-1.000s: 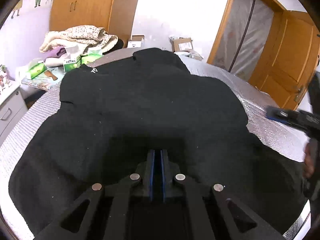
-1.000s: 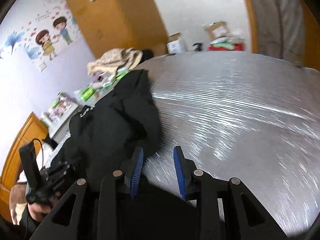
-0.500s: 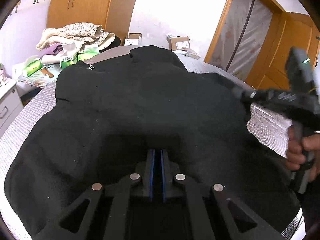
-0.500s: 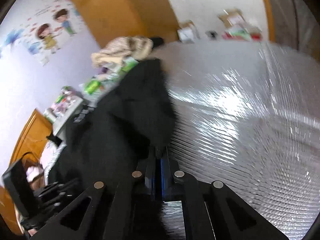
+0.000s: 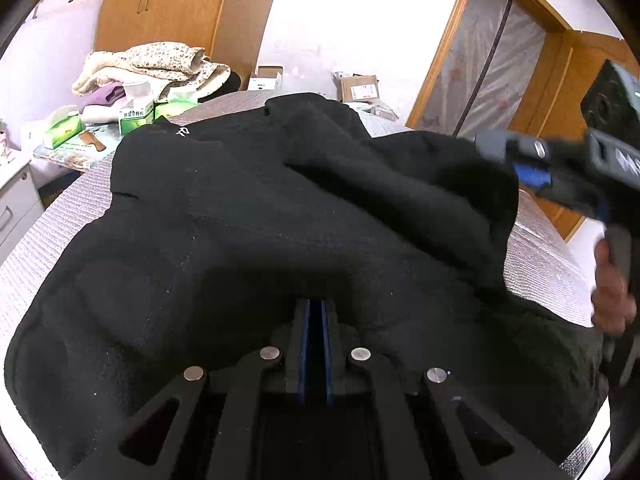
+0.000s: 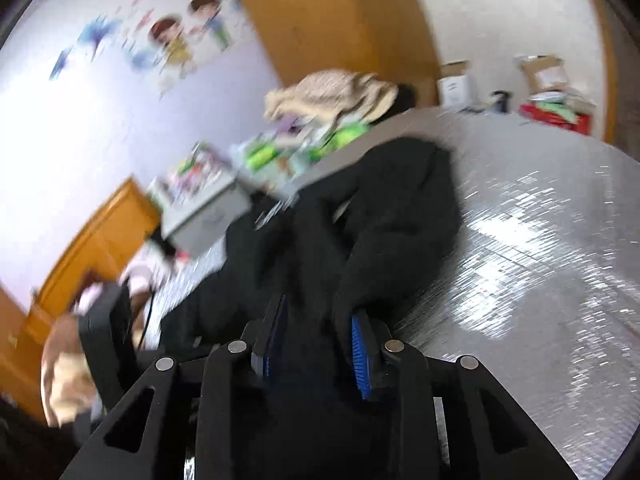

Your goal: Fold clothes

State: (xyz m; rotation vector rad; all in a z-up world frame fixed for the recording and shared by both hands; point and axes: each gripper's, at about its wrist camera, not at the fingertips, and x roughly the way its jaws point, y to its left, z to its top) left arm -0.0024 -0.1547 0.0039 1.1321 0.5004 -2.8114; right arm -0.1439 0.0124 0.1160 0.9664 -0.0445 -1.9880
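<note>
A black fleece garment lies spread over the silver padded table. My left gripper is shut at the garment's near edge, and the cloth bunches up around its tips. At the right, my right gripper hovers above the garment in a person's hand, with a fold of black cloth rising to it. In the blurred right wrist view, the right gripper has its blue pads apart, and the garment runs between them. The left gripper shows at the far left.
A folded floral blanket, green tissue boxes and a book sit past the table's far left. Cardboard boxes stand by the back wall. A white drawer unit is on the left and a wooden door on the right.
The right gripper shut on the garment's right side, swung it up and leftward over the body, and now its pads stand apart again. The left gripper stayed put.
</note>
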